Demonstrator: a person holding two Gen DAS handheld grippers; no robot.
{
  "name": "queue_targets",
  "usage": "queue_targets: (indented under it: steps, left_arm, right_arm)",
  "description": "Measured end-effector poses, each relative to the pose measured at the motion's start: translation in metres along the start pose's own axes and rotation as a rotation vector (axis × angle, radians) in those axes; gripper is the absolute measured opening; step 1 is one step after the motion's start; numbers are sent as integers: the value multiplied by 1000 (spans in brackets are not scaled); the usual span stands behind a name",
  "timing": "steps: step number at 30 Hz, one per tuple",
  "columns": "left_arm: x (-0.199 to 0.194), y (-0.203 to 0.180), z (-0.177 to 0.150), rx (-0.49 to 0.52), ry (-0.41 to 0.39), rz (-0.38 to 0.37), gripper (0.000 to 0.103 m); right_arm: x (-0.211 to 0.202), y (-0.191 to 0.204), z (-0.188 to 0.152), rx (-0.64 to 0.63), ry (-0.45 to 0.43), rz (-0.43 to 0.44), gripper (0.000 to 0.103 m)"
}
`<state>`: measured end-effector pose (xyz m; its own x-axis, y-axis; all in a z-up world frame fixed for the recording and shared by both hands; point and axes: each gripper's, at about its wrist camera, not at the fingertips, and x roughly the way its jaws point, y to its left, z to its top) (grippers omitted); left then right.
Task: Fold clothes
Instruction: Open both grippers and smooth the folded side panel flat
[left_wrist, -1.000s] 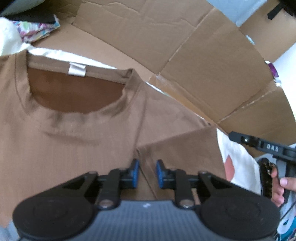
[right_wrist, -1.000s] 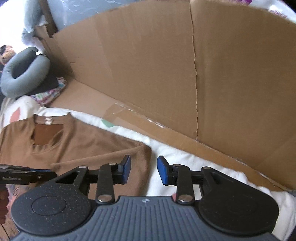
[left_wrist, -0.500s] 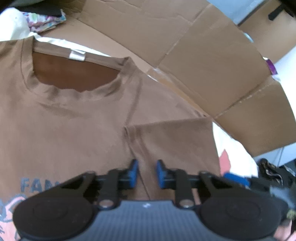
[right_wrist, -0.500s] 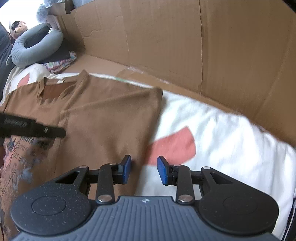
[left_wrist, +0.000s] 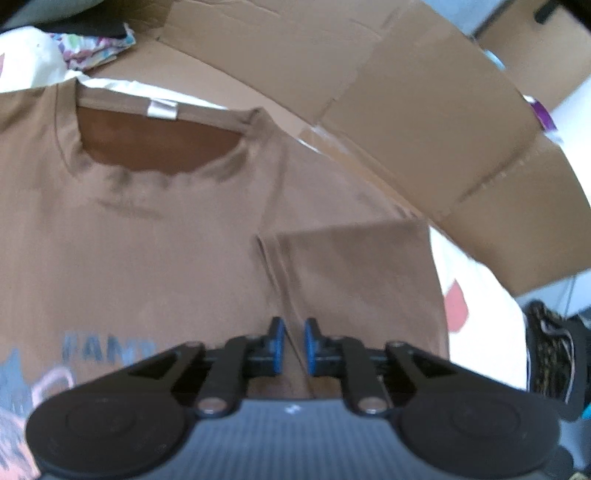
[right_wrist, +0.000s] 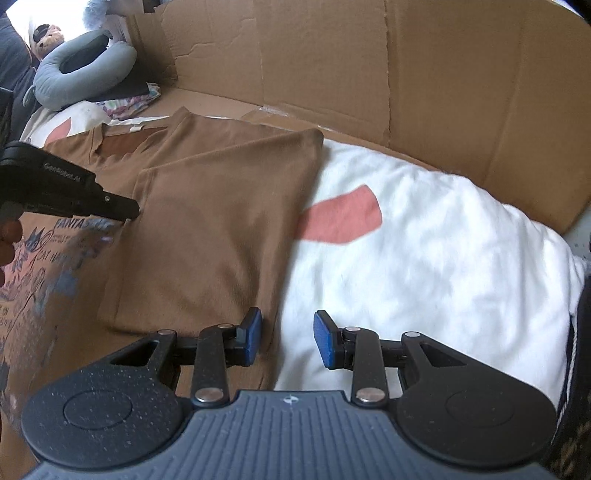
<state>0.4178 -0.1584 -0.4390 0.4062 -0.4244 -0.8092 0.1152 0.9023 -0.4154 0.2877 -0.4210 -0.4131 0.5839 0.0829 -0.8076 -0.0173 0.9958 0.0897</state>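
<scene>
A brown printed T-shirt (left_wrist: 155, 251) lies flat, face up, on a white cover, collar and label at the far end. Its right side and sleeve are folded inward over the chest (right_wrist: 221, 229). My left gripper (left_wrist: 291, 347) hovers over the inner edge of that fold, jaws a narrow gap apart with nothing between them. It also shows in the right wrist view (right_wrist: 110, 206). My right gripper (right_wrist: 286, 338) is open and empty, low over the shirt's folded right edge where it meets the white cover (right_wrist: 424, 266).
Tall cardboard walls (right_wrist: 369, 74) stand along the far and right sides. A grey neck pillow (right_wrist: 81, 70) and folded patterned cloth (left_wrist: 92, 51) lie at the far left. A dark patterned object (left_wrist: 550, 350) sits off the right edge of the cover.
Both grippers have pulled back toward the shirt's hem. The shirt's print now shows in both views. The fold has stayed flat.
</scene>
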Motion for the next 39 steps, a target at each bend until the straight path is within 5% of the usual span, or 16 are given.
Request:
queue_targets:
  steps: [14,17,30,33,35,37,39]
  left_arm:
    - [-16,-67,-36,8,-41,-139,23]
    - [-5,-75,-43,9,-25,-158,14]
    - [1,-67,-79,91,81,-66,9]
    - [-8,-69,-77,107,89,-41,14]
    - [-17,-72,-75,126,91,-28,23]
    - [-28,-73,-72,139,84,-10,29]
    - [-39,-74,-69,147,84,9,40]
  right_arm:
    - [-28,11,-1,81,-121,14,37]
    - [-25,15,-3,94,-126,37,25]
    - [-3,34,-21,7,-19,13,19]
    - [-9,36,-16,-7,-2,6,23]
    - [-18,38,-11,-24,7,5,31]
    - [-27,39,-5,-40,16,4,50]
    - [-37,41,1,-55,24,4,50]
